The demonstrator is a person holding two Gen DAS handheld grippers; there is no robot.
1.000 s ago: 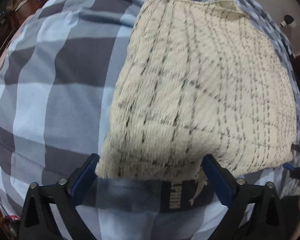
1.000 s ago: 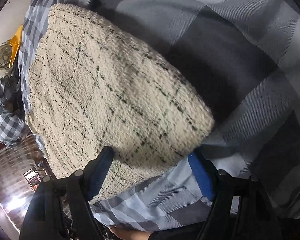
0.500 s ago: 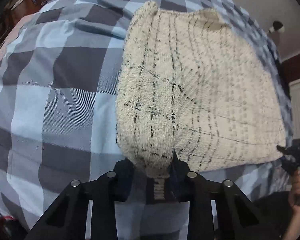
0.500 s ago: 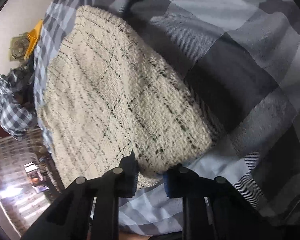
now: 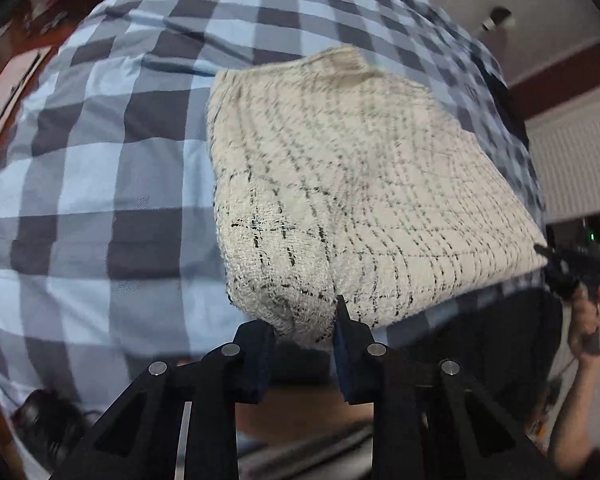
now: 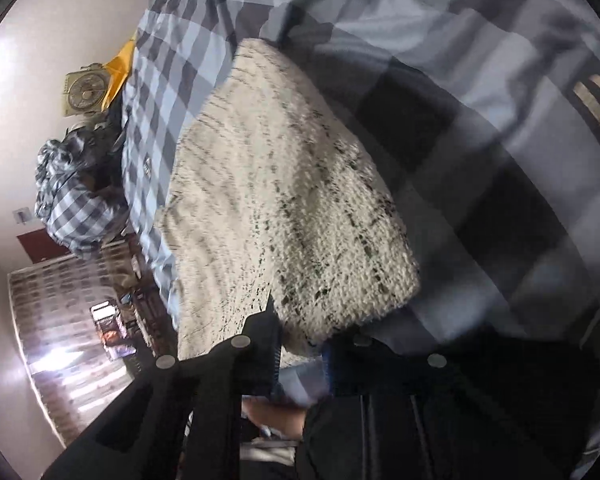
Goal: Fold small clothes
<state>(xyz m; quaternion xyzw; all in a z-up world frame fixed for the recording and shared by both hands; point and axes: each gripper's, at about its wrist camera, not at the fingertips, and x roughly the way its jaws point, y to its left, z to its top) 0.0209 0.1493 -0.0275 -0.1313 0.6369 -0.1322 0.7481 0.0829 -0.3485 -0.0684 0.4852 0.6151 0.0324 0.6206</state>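
A cream knitted garment with a thin black grid pattern is held above a blue-and-grey checked bedspread. My left gripper is shut on its near left corner. My right gripper is shut on the near right corner of the garment. The near edge is lifted off the bed, while the far edge rests on the bedspread. The right gripper also shows at the right edge of the left wrist view, held in a hand.
A bundle of checked cloth lies at the far end of the bed, beside a box fan and a yellow item. Dark trousers stand close under the lifted edge. A dark object lies at lower left.
Both grippers went from open around the garment's near corners to shut on them. They then lifted the near edge up and off the bedspread.
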